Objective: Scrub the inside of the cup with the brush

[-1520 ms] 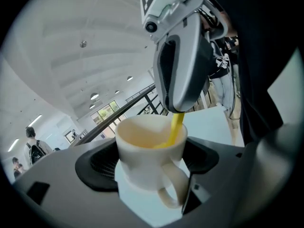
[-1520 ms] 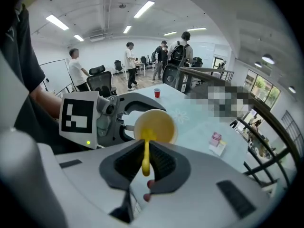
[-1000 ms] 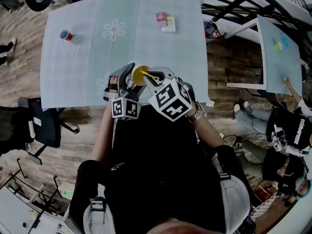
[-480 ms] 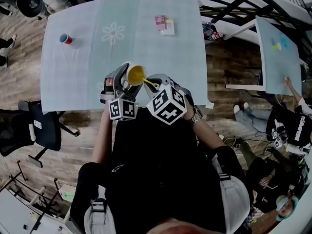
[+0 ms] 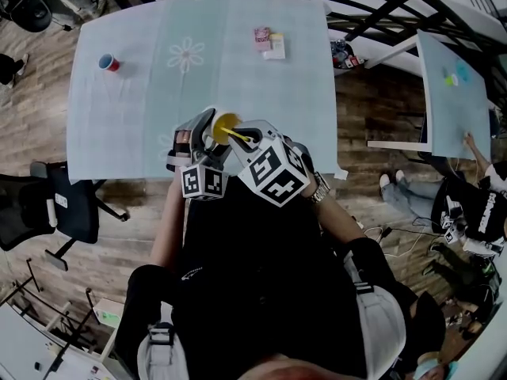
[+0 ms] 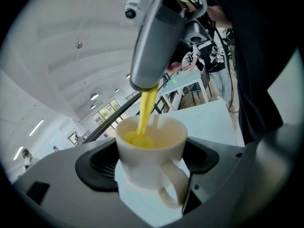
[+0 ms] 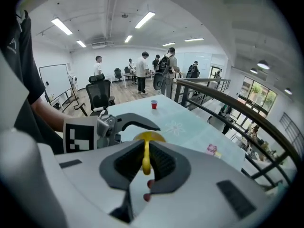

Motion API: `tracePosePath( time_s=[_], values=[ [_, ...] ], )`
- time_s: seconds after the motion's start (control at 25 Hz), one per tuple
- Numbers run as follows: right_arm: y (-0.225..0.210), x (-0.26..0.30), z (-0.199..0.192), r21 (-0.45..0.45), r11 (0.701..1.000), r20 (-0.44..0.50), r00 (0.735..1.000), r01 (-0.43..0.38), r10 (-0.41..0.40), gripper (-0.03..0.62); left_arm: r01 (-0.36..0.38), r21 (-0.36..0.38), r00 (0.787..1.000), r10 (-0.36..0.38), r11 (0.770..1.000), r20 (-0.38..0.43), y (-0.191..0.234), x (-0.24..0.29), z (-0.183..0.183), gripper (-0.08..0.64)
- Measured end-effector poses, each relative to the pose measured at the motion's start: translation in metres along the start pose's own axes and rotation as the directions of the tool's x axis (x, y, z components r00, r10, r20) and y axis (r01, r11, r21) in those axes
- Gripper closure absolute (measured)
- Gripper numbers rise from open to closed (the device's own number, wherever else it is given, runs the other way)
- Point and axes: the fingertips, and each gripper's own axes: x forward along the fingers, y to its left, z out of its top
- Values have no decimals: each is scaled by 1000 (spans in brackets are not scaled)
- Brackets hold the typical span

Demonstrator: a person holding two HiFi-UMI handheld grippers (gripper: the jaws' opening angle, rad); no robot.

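Scrubbing appears under way, not finished: the left hand-held gripper (image 6: 149, 169) clamps the white cup (image 6: 142, 148), held aloft over the near edge of the counter (image 5: 238, 70), and the right hand-held gripper (image 7: 146, 163) grips the yellow brush (image 6: 147, 106), its head down inside the cup.

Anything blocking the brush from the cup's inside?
Nothing visible. The brush, clamped in the right gripper, already reaches down through the open mouth of the cup, which the left gripper holds.
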Motion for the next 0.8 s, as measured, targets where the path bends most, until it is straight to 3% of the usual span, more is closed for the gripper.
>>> tracePosePath(
  time_s=[0.32,0.44,0.8],
  values=[
    [-30,-7,-10,38,997,-20,997,70,-69,553,-13,4,1000,13,1000,6,6,0,3,160],
    [-27,-4,-22,7,997,-64,995,79,-78,554,-19,11,1000,19,1000,-3,9,1,2,160],
    [8,-1,-28,-11,1000,-91,996,-29,28,554,-14,8,999,15,1000,-33,6,0,-10,160]
  ],
)
